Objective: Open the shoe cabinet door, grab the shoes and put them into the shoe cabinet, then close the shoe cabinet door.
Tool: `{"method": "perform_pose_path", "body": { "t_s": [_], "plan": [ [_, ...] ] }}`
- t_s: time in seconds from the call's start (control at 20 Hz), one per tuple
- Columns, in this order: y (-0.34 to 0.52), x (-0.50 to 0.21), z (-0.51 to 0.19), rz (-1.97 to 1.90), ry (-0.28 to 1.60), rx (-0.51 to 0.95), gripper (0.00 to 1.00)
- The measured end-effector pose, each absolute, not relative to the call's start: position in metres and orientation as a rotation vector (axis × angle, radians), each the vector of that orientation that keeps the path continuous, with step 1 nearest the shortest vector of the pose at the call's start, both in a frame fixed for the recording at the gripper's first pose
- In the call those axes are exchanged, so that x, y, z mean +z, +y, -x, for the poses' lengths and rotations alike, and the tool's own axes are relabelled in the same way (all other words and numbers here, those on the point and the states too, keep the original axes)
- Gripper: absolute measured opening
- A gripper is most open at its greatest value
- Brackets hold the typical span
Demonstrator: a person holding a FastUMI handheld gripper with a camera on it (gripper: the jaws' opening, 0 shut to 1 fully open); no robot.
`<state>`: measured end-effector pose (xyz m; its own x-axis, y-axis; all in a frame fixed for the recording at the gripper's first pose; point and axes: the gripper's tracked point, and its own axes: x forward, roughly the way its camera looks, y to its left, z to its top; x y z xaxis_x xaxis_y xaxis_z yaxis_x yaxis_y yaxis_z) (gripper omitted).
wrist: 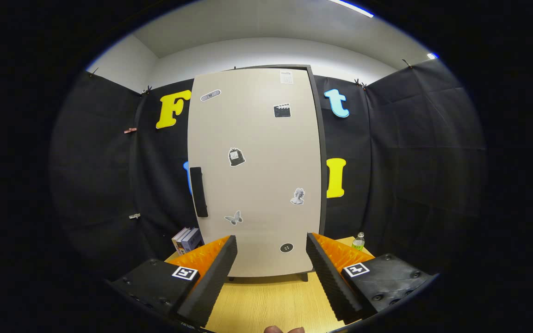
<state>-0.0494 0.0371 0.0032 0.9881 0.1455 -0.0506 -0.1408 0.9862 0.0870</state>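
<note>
Well, the wooden table (pixel 266 300) runs under black cloth walls and a white ceiling. At the left, books (pixel 187 240) stand just beside the cabinet (pixel 317 138), near the door's dark handle (pixel 198 192). The door (pixel 257 171), shut and dotted with stickers, stands beyond the fingers. The gripper (pixel 271 259) hangs wide apart, holding nothing, bare table between its fingers. A small bottle (pixel 358 241) stands right of the cabinet.

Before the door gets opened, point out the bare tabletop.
Bare tabletop lies between the open gripper fingers, up to the closed shoe cabinet. It is tighter beside the cabinet: books on one side, a bottle on the other.
</note>
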Motion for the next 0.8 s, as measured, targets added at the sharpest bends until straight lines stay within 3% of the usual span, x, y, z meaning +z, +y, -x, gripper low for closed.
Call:
{"method": "perform_pose_path", "body": {
  "t_s": [0.8],
  "plan": [
    [0.0359,0.0003,0.0498,-0.086,0.052,0.149,0.98]
  ]
}}
